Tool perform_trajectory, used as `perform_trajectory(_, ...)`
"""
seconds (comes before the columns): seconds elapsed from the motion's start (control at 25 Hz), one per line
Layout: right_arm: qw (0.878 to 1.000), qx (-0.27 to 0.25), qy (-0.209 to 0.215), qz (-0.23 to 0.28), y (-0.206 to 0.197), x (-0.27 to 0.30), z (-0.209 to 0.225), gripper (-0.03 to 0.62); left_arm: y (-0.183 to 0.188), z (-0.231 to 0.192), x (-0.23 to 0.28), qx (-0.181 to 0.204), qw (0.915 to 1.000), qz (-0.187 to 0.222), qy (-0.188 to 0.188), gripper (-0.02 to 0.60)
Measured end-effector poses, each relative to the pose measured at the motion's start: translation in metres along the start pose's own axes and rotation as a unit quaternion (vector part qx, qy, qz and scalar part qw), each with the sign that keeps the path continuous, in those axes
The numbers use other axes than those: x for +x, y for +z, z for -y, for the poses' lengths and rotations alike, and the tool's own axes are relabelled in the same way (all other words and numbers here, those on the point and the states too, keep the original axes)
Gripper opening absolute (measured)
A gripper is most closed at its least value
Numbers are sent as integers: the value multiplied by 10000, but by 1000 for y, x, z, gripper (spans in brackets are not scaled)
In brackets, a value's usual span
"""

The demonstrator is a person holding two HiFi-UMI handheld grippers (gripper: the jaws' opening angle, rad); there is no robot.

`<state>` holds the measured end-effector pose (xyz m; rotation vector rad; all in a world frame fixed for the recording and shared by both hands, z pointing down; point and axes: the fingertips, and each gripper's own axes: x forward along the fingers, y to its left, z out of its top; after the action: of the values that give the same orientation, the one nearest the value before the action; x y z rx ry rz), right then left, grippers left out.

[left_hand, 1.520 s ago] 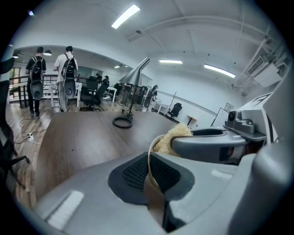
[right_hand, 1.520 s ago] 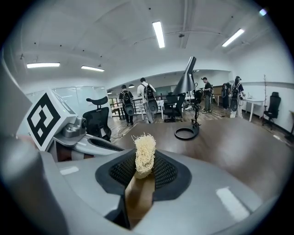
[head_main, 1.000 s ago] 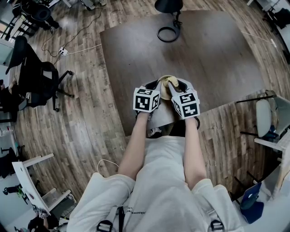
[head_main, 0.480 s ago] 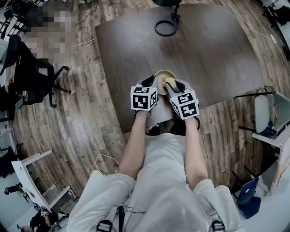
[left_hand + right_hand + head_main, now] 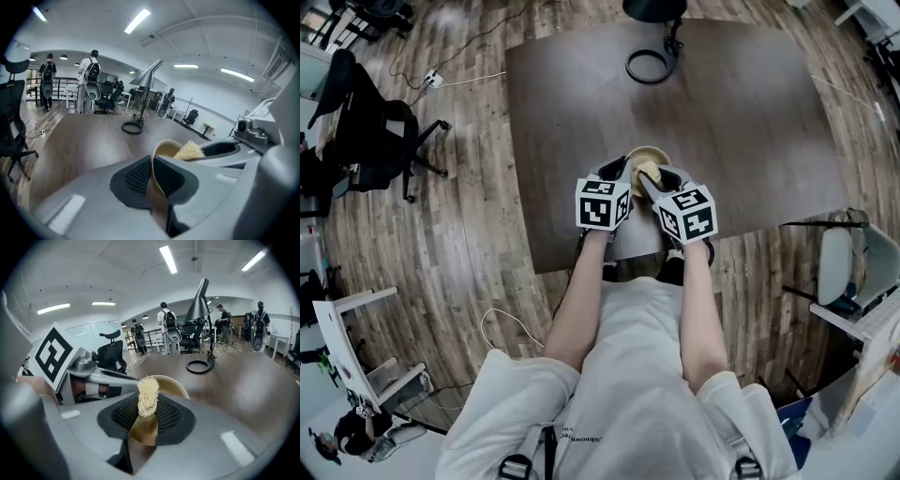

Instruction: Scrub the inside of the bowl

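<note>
Bowl (image 5: 652,153) shows in the head view near the front edge of the table (image 5: 581,94), with the left gripper (image 5: 623,173) and right gripper (image 5: 647,180) meeting at it. In the left gripper view, the jaws are clamped on the bowl's rim, holding it tilted. In the right gripper view, the jaws pinch a pale fibrous scrubber (image 5: 148,397) at the bowl's mouth. Scrubbing seems under way, but how clean the inside is cannot be judged.

Head view: steep top-down, high above table (image 5: 741,112). Gripper views: low, close, along own jaws, facing lamp (image 5: 147,77) at far edge. All share bowl (image 5: 165,151).
</note>
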<state>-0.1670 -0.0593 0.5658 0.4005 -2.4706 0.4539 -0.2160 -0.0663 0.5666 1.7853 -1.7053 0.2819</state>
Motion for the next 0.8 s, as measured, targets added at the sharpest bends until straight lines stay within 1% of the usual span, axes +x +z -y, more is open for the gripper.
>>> perform_trajectory(0.04, 9999, 71, 70, 77, 5, -3, 5, 118, 2, 5, 1, 118, 9999, -17, 60, 19)
perform_trajectory(0.08, 9997, 120, 130, 150, 10, -6, 10, 117, 3, 10, 3, 328, 9993, -61, 148, 15)
perform_trajectory(0.12, 9996, 128, 178, 203, 15, -11, 16, 117, 4, 16, 5, 616, 9977, -128, 261, 15)
perform_trajectory(0.2, 9993, 74, 254, 257, 21, -22, 30, 118, 5, 28, 12, 1238, 9905, -287, 525, 15)
perform_trajectory(0.28, 9989, 74, 338, 322, 27, -35, 46, 118, 7, 33, 18, 1750, 9804, -419, 801, 15)
perform_trajectory(0.36, 9980, 122, 431, 437, 33, -47, 59, 118, 10, 34, 22, 2236, 9672, -515, 1092, 15)
perform_trajectory(0.4, 9974, 163, 468, 517, 36, -52, 64, 118, 12, 34, 22, 2514, 9584, -558, 1232, 15)
perform_trajectory(0.44, 9966, 217, 507, 616, 39, -57, 69, 118, 13, 36, 23, 2820, 9478, -592, 1363, 15)
perform_trajectory(0.48, 9954, 276, 556, 724, 43, -61, 73, 118, 15, 40, 23, 3152, 9353, -613, 1484, 15)
perform_trajectory(0.56, 9929, 350, 671, 919, 51, -69, 77, 117, 17, 54, 24, 3819, 9068, -609, 1677, 15)
perform_trajectory(0.6, 9918, 349, 718, 993, 55, -72, 79, 118, 18, 62, 25, 4086, 8940, -586, 1744, 15)
perform_trajectory(0.64, 9912, 317, 742, 1053, 58, -75, 80, 117, 18, 70, 27, 4270, 8844, -556, 1803, 15)
perform_trajectory(0.68, 9908, 256, 743, 1102, 61, -77, 82, 118, 18, 77, 28, 4358, 8789, -528, 1867, 15)
perform_trajectory(0.72, 9905, 182, 731, 1152, 64, -79, 85, 118, 18, 82, 29, 4358, 8776, -503, 1935, 15)
perform_trajectory(0.8, 9888, 102, 753, 1282, 69, -85, 92, 118, 15, 91, 32, 4218, 8819, -458, 2055, 15)
